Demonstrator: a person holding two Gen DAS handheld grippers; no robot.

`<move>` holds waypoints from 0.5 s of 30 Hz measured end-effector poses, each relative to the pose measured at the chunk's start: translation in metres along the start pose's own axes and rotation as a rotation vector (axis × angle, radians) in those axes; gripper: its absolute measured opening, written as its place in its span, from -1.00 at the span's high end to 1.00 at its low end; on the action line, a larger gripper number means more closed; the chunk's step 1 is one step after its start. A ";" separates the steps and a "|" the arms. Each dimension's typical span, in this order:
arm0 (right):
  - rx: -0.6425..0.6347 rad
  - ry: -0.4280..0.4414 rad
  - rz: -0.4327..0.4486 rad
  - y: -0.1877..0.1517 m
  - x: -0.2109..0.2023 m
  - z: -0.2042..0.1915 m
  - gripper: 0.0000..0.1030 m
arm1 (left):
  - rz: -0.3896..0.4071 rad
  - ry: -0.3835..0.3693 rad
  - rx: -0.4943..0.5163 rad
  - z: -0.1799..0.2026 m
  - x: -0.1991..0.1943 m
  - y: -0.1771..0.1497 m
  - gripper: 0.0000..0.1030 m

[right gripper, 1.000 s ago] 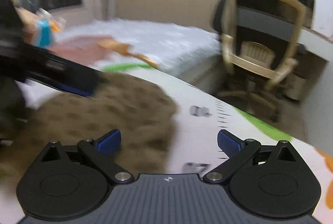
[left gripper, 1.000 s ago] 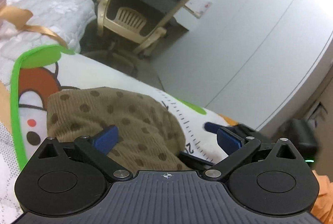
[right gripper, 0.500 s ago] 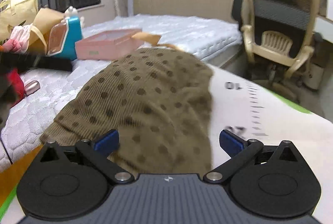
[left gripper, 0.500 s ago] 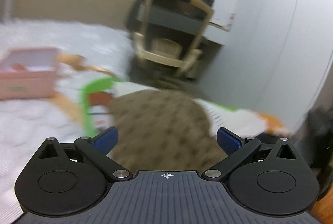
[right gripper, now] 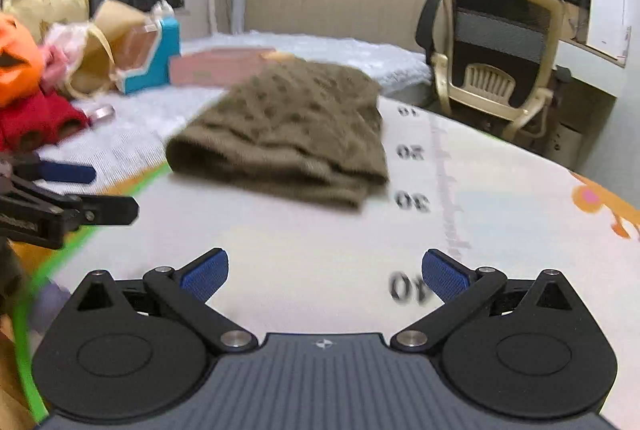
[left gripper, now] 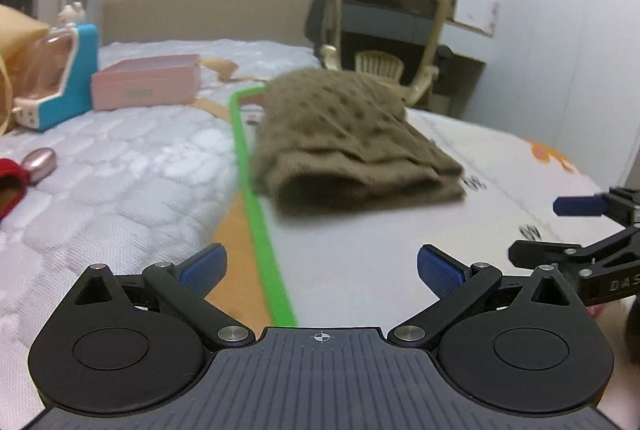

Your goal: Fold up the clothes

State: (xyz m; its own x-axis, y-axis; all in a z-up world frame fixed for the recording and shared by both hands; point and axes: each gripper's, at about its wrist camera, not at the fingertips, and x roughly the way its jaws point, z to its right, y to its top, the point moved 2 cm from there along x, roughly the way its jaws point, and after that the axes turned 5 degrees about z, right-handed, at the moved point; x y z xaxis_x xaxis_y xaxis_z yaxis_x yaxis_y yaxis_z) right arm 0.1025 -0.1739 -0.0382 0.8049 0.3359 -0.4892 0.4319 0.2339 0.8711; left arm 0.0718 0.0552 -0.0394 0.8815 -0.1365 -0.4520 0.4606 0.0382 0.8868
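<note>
Both grippers hang above the play mat (left gripper: 360,250) with their blue fingers spread wide and nothing between them: the left gripper (left gripper: 318,268) near the green border (left gripper: 256,202), the right gripper (right gripper: 324,272) beside the printed ruler numbers (right gripper: 412,200). The brown dotted garment (right gripper: 288,134) lies folded in several layers on the mat (well ahead of both grippers), apart from them. A pink box (left gripper: 146,82) sits behind on the bed (left gripper: 120,166).

Bare mat (right gripper: 320,230) lies open before the folded garment (right gripper: 288,134); clutter (right gripper: 132,50) crowds the left.
</note>
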 end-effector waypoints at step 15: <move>0.051 -0.006 -0.094 -0.015 0.015 0.007 -1.00 | -0.102 0.079 0.018 0.003 0.020 -0.016 -1.00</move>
State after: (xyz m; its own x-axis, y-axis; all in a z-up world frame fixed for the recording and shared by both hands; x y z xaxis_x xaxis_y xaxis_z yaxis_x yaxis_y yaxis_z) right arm 0.1114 -0.1790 -0.0583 0.7623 0.3090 -0.5687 0.5257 0.2171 0.8225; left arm 0.0816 0.0493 -0.0627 0.8360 -0.0605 -0.5454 0.5469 0.0104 0.8371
